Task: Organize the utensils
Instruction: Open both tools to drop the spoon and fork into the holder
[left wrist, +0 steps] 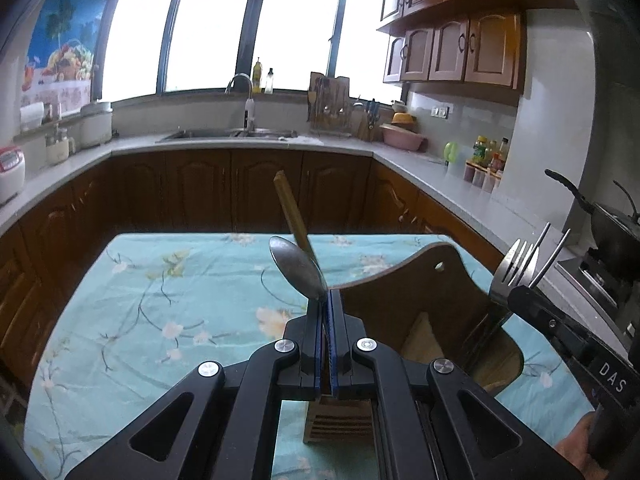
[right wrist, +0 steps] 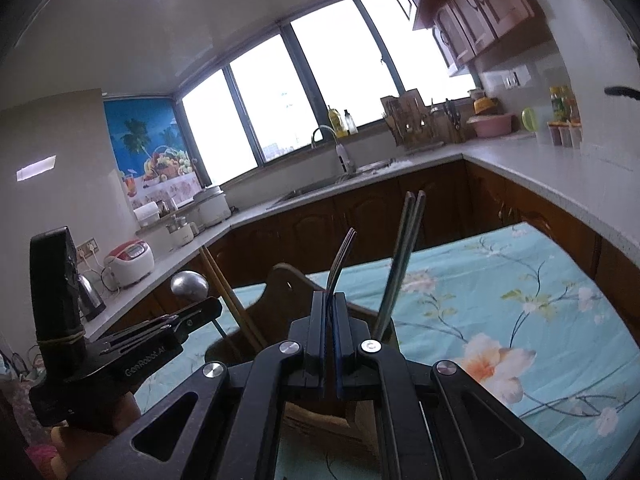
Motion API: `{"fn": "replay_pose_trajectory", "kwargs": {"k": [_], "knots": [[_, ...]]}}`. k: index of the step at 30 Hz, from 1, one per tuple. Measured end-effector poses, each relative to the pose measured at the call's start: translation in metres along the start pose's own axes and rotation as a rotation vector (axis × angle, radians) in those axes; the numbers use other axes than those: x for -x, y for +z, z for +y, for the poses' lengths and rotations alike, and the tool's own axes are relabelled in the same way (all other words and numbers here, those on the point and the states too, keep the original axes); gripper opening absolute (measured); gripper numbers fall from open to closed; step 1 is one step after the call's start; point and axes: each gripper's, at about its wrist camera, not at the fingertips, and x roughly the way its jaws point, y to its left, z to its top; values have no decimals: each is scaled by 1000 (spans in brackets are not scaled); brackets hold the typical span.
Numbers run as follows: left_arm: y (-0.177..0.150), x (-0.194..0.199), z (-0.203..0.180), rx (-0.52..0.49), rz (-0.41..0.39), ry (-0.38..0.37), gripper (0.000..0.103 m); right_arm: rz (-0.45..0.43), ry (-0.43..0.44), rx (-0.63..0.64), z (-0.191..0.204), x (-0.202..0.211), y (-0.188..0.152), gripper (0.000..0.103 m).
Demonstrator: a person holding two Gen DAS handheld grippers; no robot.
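The spoon (left wrist: 298,270) handle and fork (right wrist: 340,264) handle — both hidden between jaws.

Left gripper (left wrist: 329,300) jaws clamped, angled downward; right gripper (right wrist: 330,300) likewise, alongside.

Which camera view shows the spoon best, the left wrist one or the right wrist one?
The left wrist view is best: the spoon stands in the middle, its whole bowl visible above the left gripper that clamps its handle. In the right wrist view the spoon appears small at the left, with only its rounded back above that gripper.
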Motion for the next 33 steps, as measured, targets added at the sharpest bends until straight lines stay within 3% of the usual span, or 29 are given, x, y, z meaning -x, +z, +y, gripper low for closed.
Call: {"fn": "replay_pose_trajectory", "kwargs": {"k": [17,21,24,26,33], "knots": [[19,-6,13,46,24,-30,2,33,12,-42,-8,-1,2,8],[16,-5,12,55,26,-33,10,39,16,-49,-8,-2,2,9],[14,-3,8,52,15,-26,22,40,18,-56,-9,-1,3,21],[12,-1,7,48,8,-29,22,34,20,-59,-9,1,3,32],[10,5,6,53,6,-32,25,29,19,-67,-9,5,3,35]]}}
